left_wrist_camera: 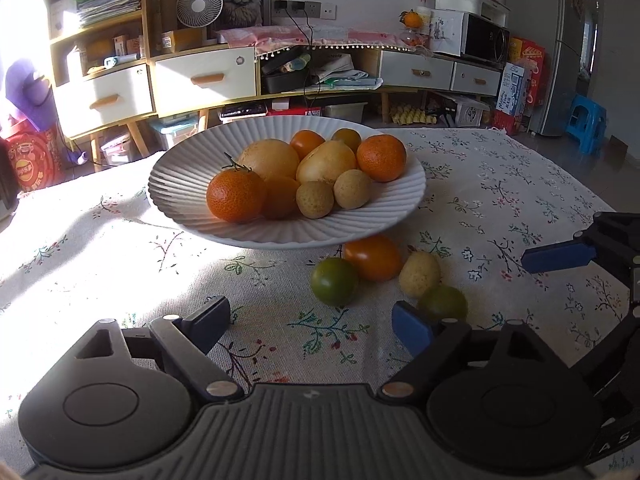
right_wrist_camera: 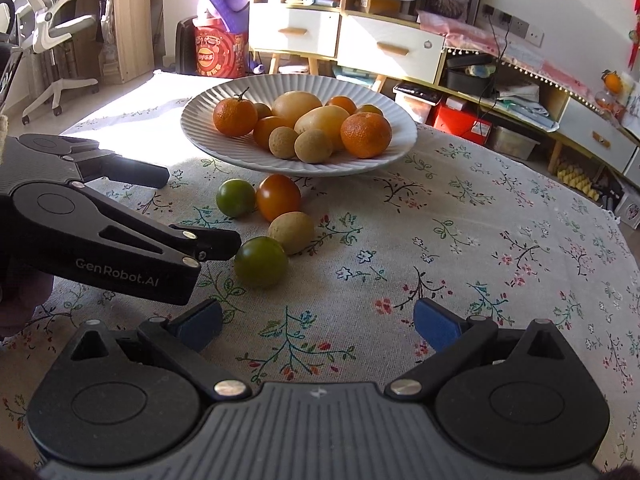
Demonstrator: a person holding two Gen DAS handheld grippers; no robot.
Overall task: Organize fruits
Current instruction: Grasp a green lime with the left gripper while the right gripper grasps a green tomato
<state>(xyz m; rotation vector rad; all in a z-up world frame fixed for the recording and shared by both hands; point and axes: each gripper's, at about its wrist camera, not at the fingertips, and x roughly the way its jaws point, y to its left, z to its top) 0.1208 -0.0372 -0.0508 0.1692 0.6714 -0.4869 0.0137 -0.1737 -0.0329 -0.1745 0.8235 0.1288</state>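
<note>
Counter is covered w/ a floral cloth [right_wrist_camera: 460, 208]; shelves & drawers are seen behind. "GenRobot.AI" is read on the left tool [right_wrist_camera: 200, 212], spread wide. Right tool [right_wrist_camera: 318, 322] is wide too, empty. Four loose fruits [right_wrist_camera: 262, 262] lie at 6 o'clock of the plate [right_wrist_camera: 200, 128]; its underside is hidden.

A ribbed white plate [left_wrist_camera: 176, 184] is being seen on a floral tablecloth [left_wrist_camera: 500, 200], loaded with tangerines, pale pears and small tan fruits. Just in front of the plate, an orange tomato [left_wrist_camera: 372, 258], a green tomato [left_wrist_camera: 334, 281], a tan fruit [left_wrist_camera: 420, 274] and a second green tomato [left_wrist_camera: 446, 302] are being clustered together. The left gripper [left_wrist_camera: 310, 320] is being held wide apart and empty before them, its right blue pad [left_wrist_camera: 410, 326] just beside the second green tomato. The right gripper's blue fingertip [left_wrist_camera: 556, 258] is being shown at the right edge
</note>
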